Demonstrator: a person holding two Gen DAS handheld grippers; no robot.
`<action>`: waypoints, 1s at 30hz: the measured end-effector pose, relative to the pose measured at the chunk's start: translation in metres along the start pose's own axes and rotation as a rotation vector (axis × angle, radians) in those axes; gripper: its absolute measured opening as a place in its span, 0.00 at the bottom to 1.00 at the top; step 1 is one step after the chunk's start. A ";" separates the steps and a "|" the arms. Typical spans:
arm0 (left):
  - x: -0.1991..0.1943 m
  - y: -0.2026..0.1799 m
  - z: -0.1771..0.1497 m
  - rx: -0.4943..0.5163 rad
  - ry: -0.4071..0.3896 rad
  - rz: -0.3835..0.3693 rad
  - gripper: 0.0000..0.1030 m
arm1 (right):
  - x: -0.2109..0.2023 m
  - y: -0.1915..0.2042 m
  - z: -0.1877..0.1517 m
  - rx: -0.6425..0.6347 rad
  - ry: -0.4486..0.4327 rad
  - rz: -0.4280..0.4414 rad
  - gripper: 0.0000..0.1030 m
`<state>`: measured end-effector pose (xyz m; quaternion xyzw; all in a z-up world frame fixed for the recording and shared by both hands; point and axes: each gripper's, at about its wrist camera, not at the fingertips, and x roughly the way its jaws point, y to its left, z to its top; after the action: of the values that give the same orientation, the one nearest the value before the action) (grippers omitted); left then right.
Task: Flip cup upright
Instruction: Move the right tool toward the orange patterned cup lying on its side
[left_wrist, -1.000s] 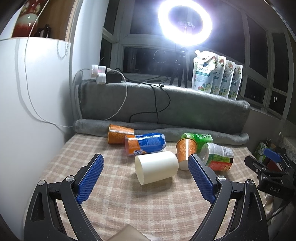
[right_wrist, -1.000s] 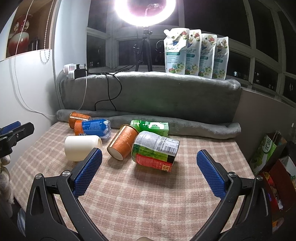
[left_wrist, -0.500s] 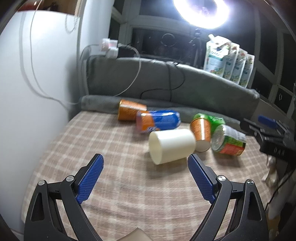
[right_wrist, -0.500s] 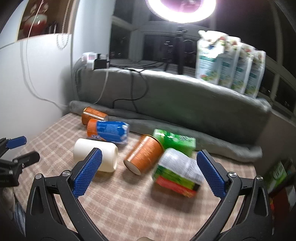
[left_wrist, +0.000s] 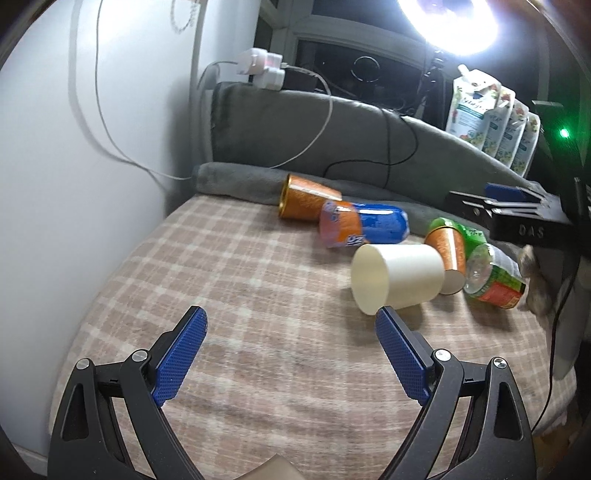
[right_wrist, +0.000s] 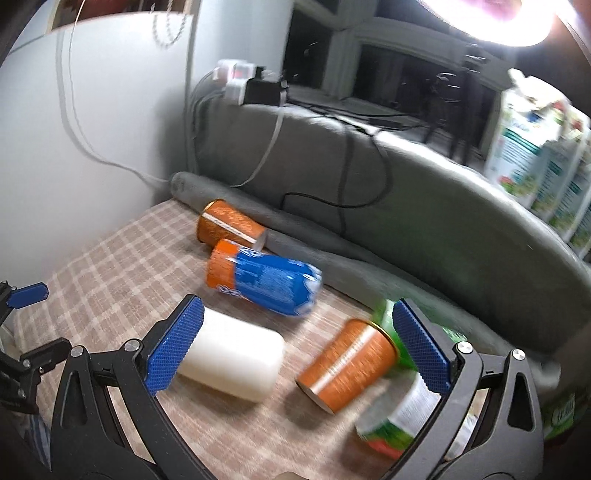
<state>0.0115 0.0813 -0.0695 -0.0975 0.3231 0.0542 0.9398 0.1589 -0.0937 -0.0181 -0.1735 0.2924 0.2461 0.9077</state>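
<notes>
A cream paper cup (left_wrist: 399, 275) lies on its side on the checked cloth, its mouth toward the left wrist camera. In the right wrist view the cup (right_wrist: 232, 360) lies just past my left blue pad (right_wrist: 173, 345), closed end to the right. My right gripper (right_wrist: 295, 347) is open above and close to the cup and the orange cup (right_wrist: 347, 365). My left gripper (left_wrist: 290, 354) is open and empty, nearer than the cup and to its left. The right gripper also shows at the right edge (left_wrist: 517, 214).
An orange-and-blue can (right_wrist: 262, 280), a second orange cup (right_wrist: 229, 225), a green carton and a clear labelled bottle (left_wrist: 495, 280) lie on the cloth (left_wrist: 221, 280). A grey cushion (right_wrist: 424, 206) with cables runs along the back. A white wall stands at the left.
Both grippers moved left and forward toward the cups. The right gripper dropped closer, so the cream cup now sits by its left pad. The objects have not moved.
</notes>
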 end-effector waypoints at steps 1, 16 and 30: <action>0.001 0.002 0.000 -0.004 0.001 0.001 0.90 | 0.005 0.002 0.004 -0.010 0.010 0.007 1.00; 0.011 0.034 0.003 -0.061 0.007 0.019 0.90 | 0.106 0.052 0.074 -0.271 0.183 0.102 1.00; 0.018 0.054 0.009 -0.107 0.009 0.033 0.90 | 0.183 0.105 0.090 -0.532 0.379 0.131 0.96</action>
<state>0.0220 0.1362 -0.0820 -0.1425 0.3257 0.0864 0.9307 0.2711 0.0968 -0.0799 -0.4279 0.3921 0.3352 0.7422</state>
